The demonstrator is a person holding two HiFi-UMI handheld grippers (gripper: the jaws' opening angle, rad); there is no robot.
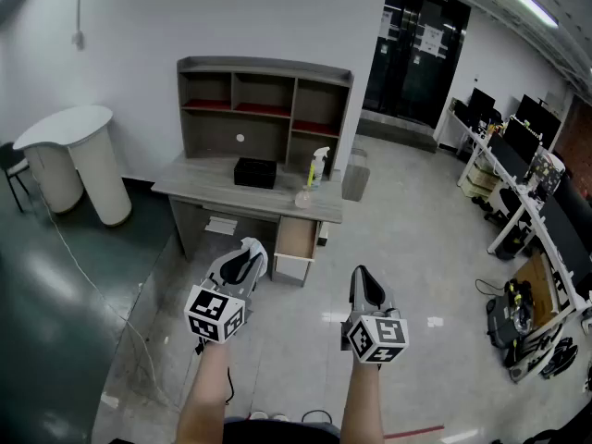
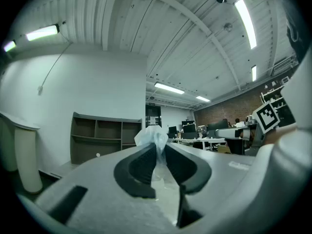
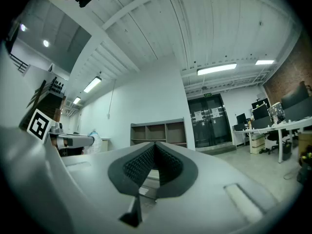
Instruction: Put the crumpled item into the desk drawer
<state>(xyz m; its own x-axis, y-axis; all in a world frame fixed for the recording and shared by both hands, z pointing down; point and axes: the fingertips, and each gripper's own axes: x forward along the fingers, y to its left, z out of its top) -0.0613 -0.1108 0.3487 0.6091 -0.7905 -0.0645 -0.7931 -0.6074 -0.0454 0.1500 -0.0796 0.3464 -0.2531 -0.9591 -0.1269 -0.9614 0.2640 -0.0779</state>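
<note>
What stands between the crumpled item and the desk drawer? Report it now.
Nothing visible does. The crumpled item is pinched in the left claw, and only bare floor lies between it and the desk drawer, which looks pulled open.

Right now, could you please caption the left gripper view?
Left gripper pinching the crumpled plastic item, shelf unit visible beyond it.

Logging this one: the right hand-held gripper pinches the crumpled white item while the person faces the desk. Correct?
Not quite: the left hand-held gripper pinches the crumpled white item, as the left gripper view shows. The person does face the desk.
</note>
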